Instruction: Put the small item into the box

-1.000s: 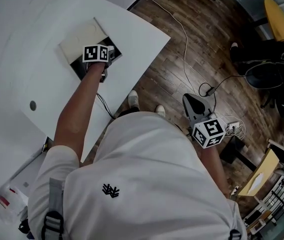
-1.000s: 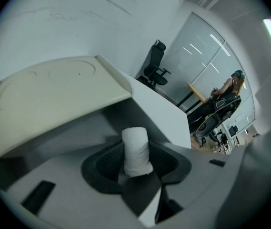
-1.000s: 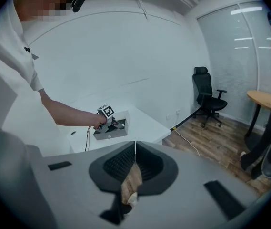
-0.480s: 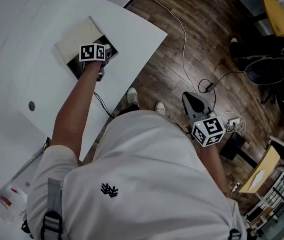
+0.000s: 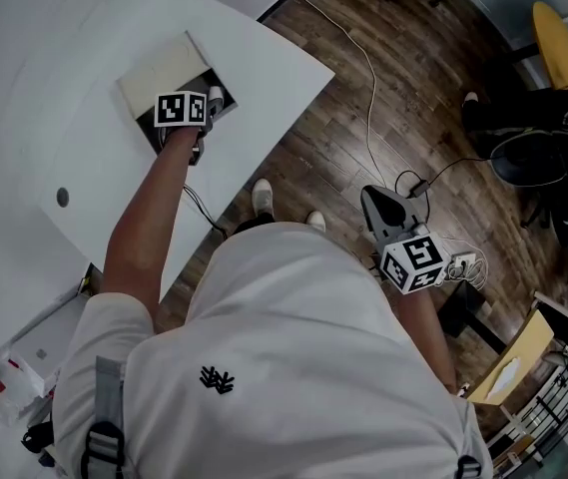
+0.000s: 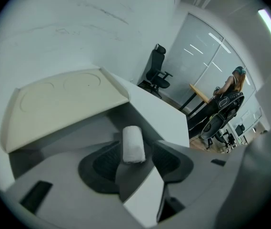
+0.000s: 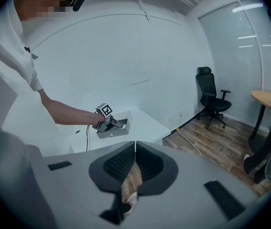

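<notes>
Upper left of the head view: left gripper [image 5: 210, 101] reaching into the open box [image 6: 155, 116] on the white counter [image 5: 64, 148]. Fingers opening, set apart on either side of the small white roll [image 6: 133, 144], pads off it. Roll upright in the frame, down in the box's dark interior, beige lid [image 6: 64, 99] flipped back behind. Lower right of the head view: right gripper [image 7: 134, 154] hanging over the wooden floor [image 5: 403, 88], fingers pressed together, holding nothing.
</notes>
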Action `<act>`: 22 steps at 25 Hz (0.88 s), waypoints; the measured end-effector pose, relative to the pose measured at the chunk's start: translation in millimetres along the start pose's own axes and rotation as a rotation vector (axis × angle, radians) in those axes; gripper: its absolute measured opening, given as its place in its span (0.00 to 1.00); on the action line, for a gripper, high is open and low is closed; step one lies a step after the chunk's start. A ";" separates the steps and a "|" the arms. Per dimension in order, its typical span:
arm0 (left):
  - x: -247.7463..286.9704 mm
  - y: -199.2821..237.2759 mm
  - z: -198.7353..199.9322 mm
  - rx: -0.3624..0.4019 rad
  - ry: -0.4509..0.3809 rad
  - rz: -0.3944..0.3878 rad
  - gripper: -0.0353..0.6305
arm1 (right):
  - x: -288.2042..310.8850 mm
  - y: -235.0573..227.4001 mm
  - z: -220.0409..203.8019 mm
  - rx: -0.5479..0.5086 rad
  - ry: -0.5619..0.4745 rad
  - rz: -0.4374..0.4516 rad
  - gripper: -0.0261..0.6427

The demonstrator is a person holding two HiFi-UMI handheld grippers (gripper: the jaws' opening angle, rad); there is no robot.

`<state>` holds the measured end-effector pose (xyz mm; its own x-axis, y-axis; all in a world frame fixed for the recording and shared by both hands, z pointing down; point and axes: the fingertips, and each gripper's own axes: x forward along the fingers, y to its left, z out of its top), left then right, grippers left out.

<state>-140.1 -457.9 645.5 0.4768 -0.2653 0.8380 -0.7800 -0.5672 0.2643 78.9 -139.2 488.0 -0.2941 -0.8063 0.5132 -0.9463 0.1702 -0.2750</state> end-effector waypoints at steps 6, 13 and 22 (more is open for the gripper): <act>-33.2 -8.8 9.5 -0.004 -0.119 0.033 0.36 | -8.7 -5.8 -3.3 -0.040 -0.008 0.059 0.06; -76.3 -49.5 -7.7 0.004 -0.268 0.012 0.37 | -22.0 -6.6 -14.4 -0.089 -0.006 0.132 0.06; -118.7 -131.8 -60.4 0.009 -0.393 -0.045 0.36 | -45.8 -11.9 -30.2 -0.143 -0.003 0.221 0.06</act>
<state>-118.4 -304.5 540.1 0.6308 -0.5169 0.5787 -0.7518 -0.5916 0.2911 99.5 -87.2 492.3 -0.4957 -0.7420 0.4513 -0.8685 0.4205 -0.2625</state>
